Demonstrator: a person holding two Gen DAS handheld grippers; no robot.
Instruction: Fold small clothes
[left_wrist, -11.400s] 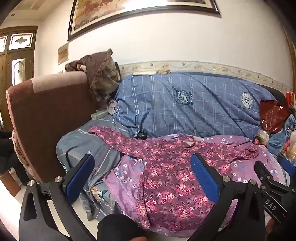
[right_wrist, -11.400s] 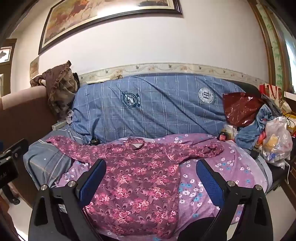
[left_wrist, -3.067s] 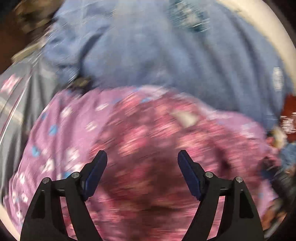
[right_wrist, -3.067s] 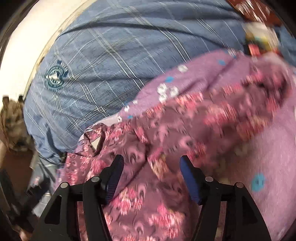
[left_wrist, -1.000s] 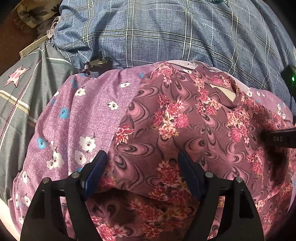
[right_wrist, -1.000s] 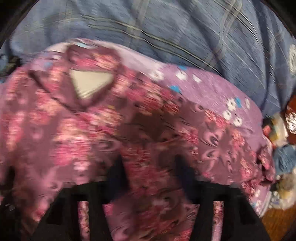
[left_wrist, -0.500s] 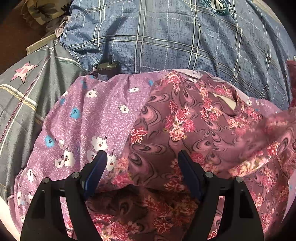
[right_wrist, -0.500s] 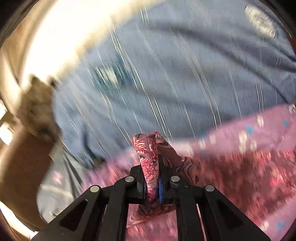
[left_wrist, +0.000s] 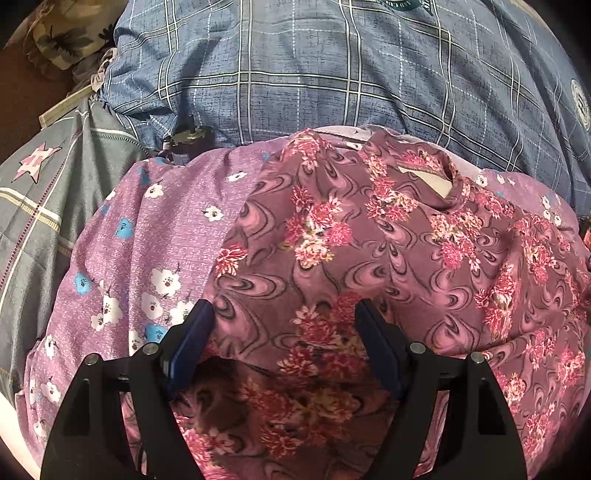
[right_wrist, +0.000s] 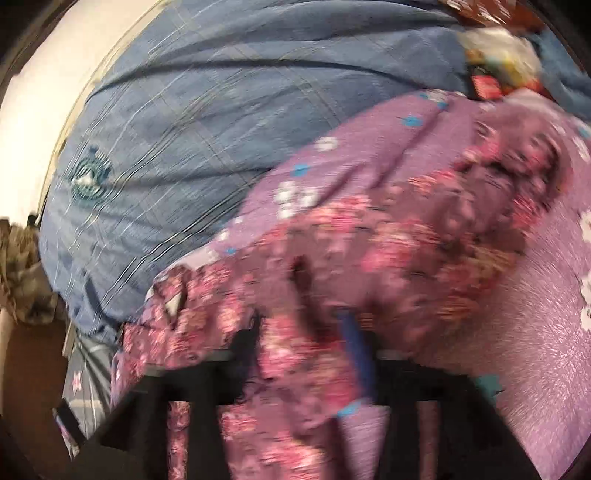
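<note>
Looking down the left gripper (left_wrist: 284, 325), its jaws stand wide apart with the maroon floral top (left_wrist: 369, 258) bunched loosely between them, pads not squeezing it. That top lies spread on the purple flowered sheet (left_wrist: 147, 236), neckline toward the sheet's back edge by the blue checked cushion (left_wrist: 314, 66). Right gripper (right_wrist: 303, 339) view is really blurry: jaws are opening, floral cloth draped between and over them.

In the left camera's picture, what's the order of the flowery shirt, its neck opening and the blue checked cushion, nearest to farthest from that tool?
1. Shirt, lying between the open left tool fingers.
2. Neck opening, farther up, right of centre.
3. Cushion, behind, across the top.
</note>
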